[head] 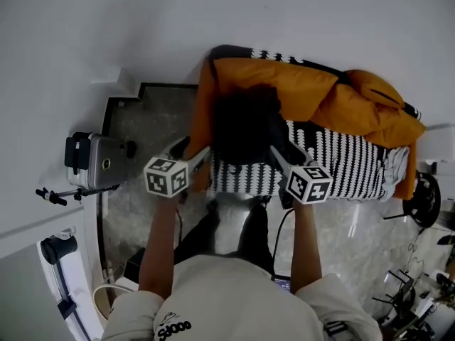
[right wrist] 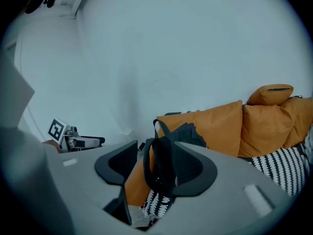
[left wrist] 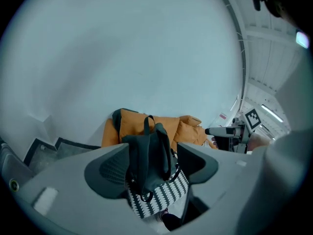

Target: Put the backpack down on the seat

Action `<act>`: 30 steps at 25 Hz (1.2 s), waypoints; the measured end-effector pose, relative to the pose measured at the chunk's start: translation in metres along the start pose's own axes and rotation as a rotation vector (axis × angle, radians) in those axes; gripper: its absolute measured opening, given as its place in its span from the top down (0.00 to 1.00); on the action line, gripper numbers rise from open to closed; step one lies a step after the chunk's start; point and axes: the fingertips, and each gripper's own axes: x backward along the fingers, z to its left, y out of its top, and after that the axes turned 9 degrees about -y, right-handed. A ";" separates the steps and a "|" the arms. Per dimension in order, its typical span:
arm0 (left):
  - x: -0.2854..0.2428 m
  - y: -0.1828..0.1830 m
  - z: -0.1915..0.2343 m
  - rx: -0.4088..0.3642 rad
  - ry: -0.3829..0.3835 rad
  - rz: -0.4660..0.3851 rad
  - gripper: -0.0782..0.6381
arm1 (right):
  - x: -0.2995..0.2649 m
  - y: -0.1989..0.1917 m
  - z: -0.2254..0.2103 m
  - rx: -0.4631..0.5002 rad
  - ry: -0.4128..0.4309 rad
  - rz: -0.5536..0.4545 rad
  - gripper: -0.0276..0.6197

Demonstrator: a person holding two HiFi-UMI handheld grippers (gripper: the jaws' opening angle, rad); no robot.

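Observation:
A dark backpack [head: 245, 130] stands upright on the black-and-white patterned seat [head: 348, 165] of a sofa, leaning against an orange cushion [head: 284, 84]. My left gripper [head: 190, 153] is just left of the bag and my right gripper [head: 286, 153] just right of it, both close beside it. In the left gripper view the backpack [left wrist: 149, 155] shows beyond the spread jaws of that gripper [left wrist: 151, 168], pads clear of it. The right gripper [right wrist: 154, 168] is likewise open, with the backpack [right wrist: 183, 131] behind its jaws. Both grippers are empty.
More orange cushions [right wrist: 264, 126] line the sofa back against the white wall. A phone on a stand [head: 96, 162] sits left of the sofa on the stone floor [head: 142, 133]. A black stand [head: 426, 197] is at the right. The person's legs are in front of the seat.

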 end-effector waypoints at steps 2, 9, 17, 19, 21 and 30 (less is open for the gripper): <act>0.010 0.013 -0.012 -0.034 -0.015 -0.018 0.46 | 0.016 0.011 0.006 -0.004 0.001 -0.029 0.60; 0.043 0.066 -0.057 -0.150 -0.057 -0.107 0.51 | 0.070 0.051 0.031 0.062 -0.022 -0.132 0.64; 0.066 0.114 -0.099 -0.241 -0.107 -0.200 0.56 | 0.109 0.085 0.057 0.099 -0.041 -0.219 0.72; 0.073 0.123 -0.105 -0.275 -0.107 -0.220 0.59 | 0.119 0.095 0.060 0.102 -0.060 -0.251 0.80; 0.078 0.134 -0.112 -0.302 -0.113 -0.242 0.60 | 0.130 0.103 0.063 0.116 -0.076 -0.279 0.84; 0.097 0.167 -0.148 -0.421 -0.107 -0.297 0.72 | 0.171 0.127 0.075 0.205 -0.114 -0.360 0.92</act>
